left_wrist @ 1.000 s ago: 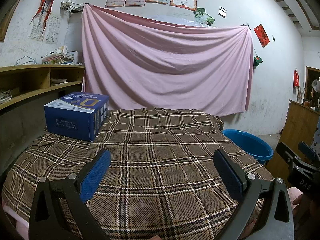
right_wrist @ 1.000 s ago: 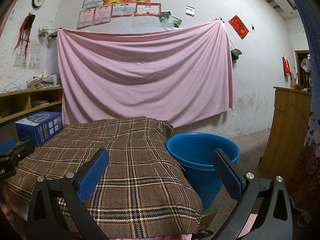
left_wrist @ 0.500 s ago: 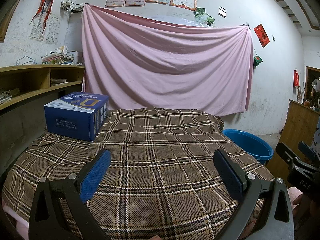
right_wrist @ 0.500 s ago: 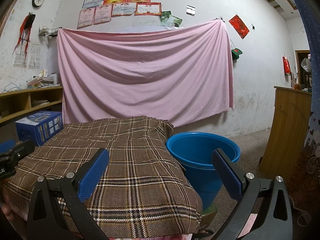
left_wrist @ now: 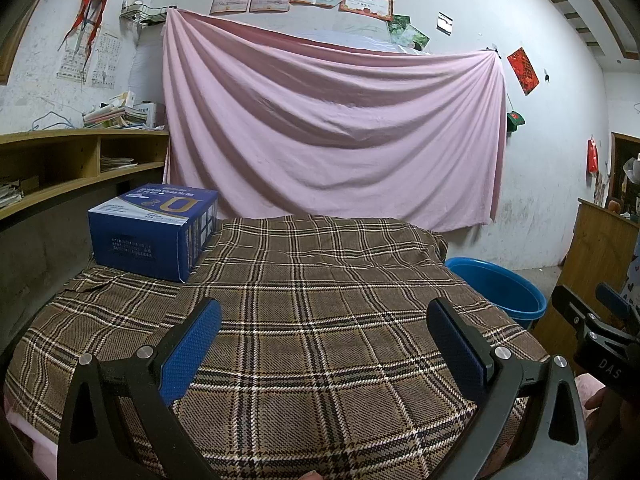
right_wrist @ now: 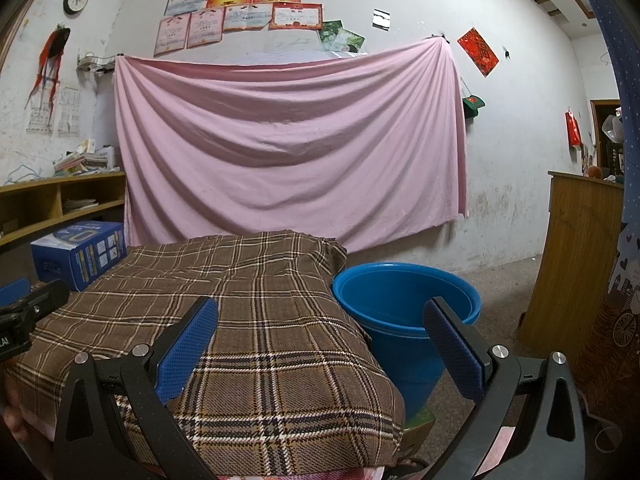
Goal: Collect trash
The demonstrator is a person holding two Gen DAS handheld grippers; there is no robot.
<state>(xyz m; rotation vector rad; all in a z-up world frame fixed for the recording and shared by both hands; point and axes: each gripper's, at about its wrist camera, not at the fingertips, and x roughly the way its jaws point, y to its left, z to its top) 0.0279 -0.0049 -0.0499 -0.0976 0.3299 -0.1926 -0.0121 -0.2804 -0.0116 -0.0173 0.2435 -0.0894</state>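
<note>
A blue cardboard box (left_wrist: pixel 154 230) sits at the far left of a table covered with a brown plaid cloth (left_wrist: pixel 320 300); the right wrist view also shows the box (right_wrist: pixel 80 252). A blue plastic bucket (right_wrist: pixel 404 312) stands on the floor by the table's right side, and its rim shows in the left wrist view (left_wrist: pixel 500 288). My left gripper (left_wrist: pixel 324 344) is open and empty over the near part of the cloth. My right gripper (right_wrist: pixel 320 340) is open and empty over the table's near right corner, beside the bucket.
A pink sheet (left_wrist: pixel 332 140) hangs on the back wall. Wooden shelves (left_wrist: pixel 60 160) with papers run along the left. A wooden cabinet (right_wrist: pixel 576 256) stands at the right. A green item (right_wrist: pixel 420 420) lies on the floor under the bucket.
</note>
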